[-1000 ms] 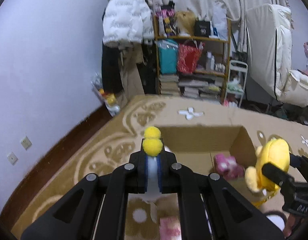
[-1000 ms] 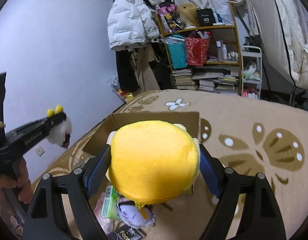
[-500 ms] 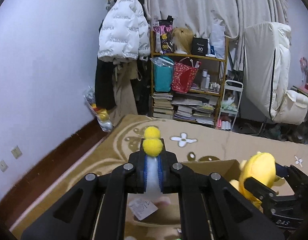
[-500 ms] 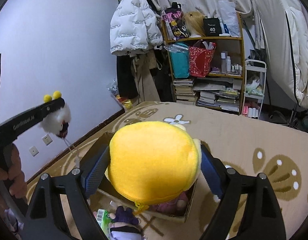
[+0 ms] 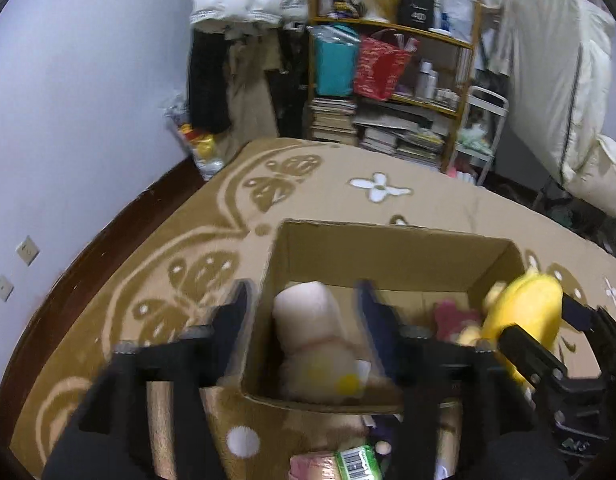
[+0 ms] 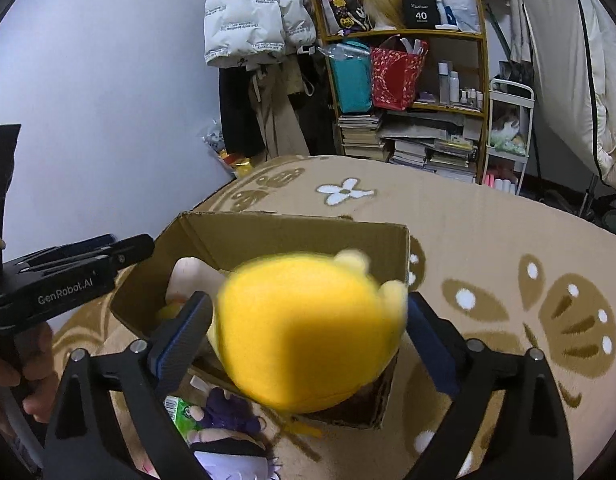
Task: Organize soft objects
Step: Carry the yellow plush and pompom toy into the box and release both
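Left tool (image 5: 304,312) opening, pale plush (image 5: 312,344) free in box (image 5: 392,240); right tool (image 6: 304,344) opening around yellow plush (image 6: 308,332).

Left tool over the open cardboard box

The left tool (image 5: 304,312) hangs above a cardboard box (image 5: 388,240) on the patterned rug (image 5: 236,216), its jaws opening with a pale plush toy (image 5: 312,340) between them, lying in the box and clear of both fingers. At the right, the right tool (image 5: 548,328) has a yellow plush (image 5: 520,312) between its fingers above the box's corner, beside a pink toy (image 5: 452,316) inside.
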